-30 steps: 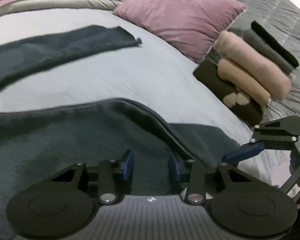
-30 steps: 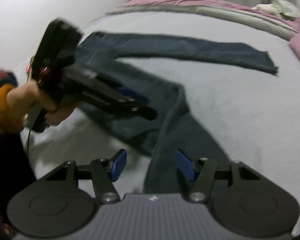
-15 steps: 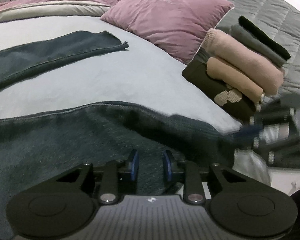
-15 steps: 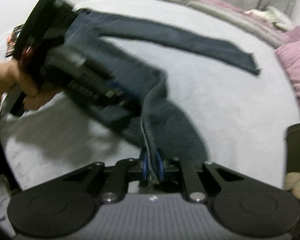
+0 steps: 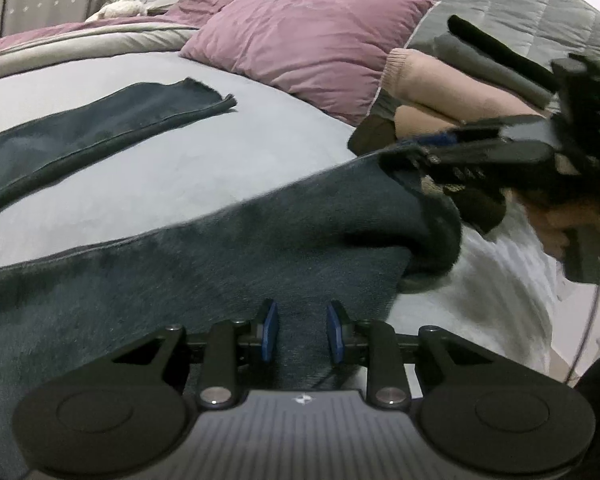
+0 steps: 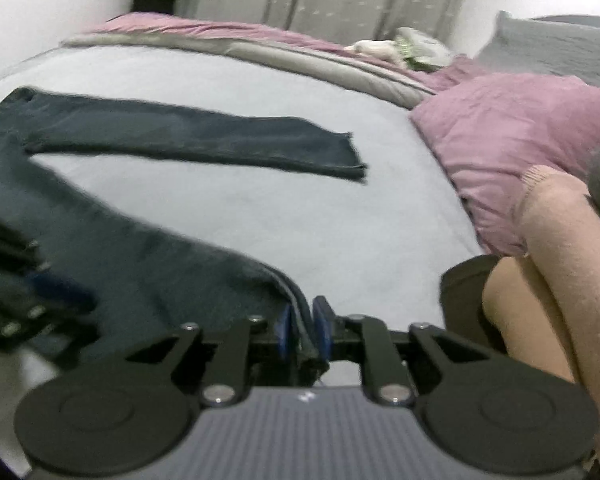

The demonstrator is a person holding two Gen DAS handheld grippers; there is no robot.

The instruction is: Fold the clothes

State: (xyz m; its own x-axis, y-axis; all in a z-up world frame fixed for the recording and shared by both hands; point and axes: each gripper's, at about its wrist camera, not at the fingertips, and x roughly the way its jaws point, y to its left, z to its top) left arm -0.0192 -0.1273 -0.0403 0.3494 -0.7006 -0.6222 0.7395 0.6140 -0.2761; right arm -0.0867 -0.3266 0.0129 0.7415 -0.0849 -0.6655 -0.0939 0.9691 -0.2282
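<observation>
On bed (image 6: 260, 220), jeans (image 5: 220, 264) hem pinched by right gripper (image 6: 302, 332) (left gripper's (image 5: 302, 338) fingers parted).

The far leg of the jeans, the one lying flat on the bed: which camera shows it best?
The right wrist view: there the flat jeans leg shows from the waist end to its frayed hem, spread across the grey bedspread. The left wrist view shows only its hem half, which runs off the left edge.

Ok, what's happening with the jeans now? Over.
Right gripper shut on jeans hem. Left gripper part-open around near leg. Folded pile close beside.
</observation>
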